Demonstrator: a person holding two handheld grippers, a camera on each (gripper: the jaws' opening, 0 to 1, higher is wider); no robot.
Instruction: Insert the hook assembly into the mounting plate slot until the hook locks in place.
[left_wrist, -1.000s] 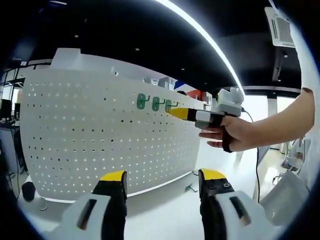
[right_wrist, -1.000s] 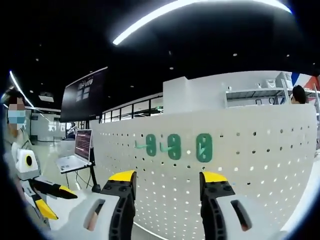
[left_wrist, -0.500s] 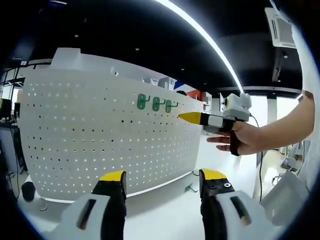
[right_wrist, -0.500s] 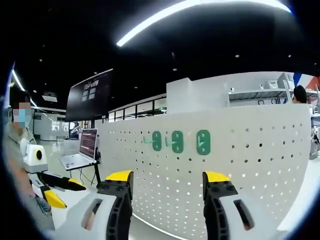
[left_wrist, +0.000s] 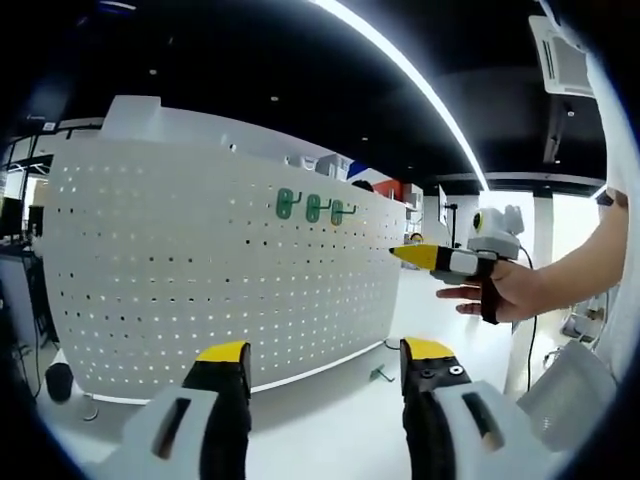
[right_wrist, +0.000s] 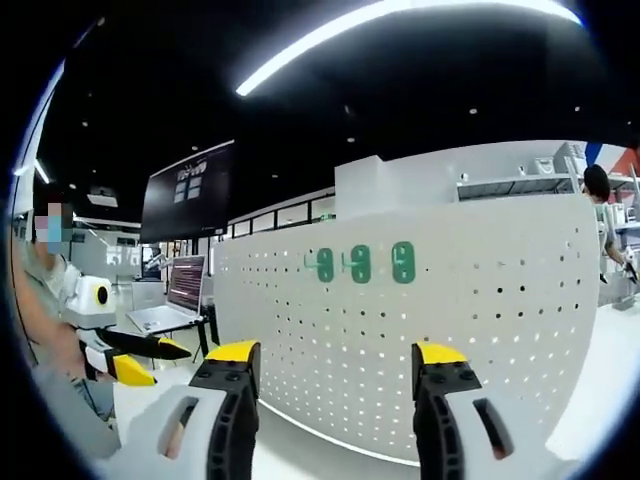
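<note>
A white perforated mounting plate (left_wrist: 200, 260) stands upright on a white table. Three green hooks (left_wrist: 313, 208) hang side by side near its top. My left gripper (left_wrist: 325, 352) is open and holds nothing, well short of the plate. The right gripper (left_wrist: 432, 260) comes in from the right, held by a hand (left_wrist: 512, 290), its yellow tip apart from the hooks. In the right gripper view the same plate (right_wrist: 470, 300) faces me with the three hooks (right_wrist: 361, 264) on it. My right gripper (right_wrist: 336, 353) is open and holds nothing. The left gripper (right_wrist: 135, 358) shows at the left.
A small dark piece (left_wrist: 380, 375) lies on the white table (left_wrist: 320, 420) at the plate's foot. A white chair (left_wrist: 565, 390) stands at the right. Behind the plate's left end are a laptop (right_wrist: 172, 305) on a stand and a dark wall screen (right_wrist: 188, 190).
The right gripper has drawn back from the hooks, shifting rightward in the left gripper view; the plate and hooks look smaller in the right gripper view. The left gripper has stayed still.
</note>
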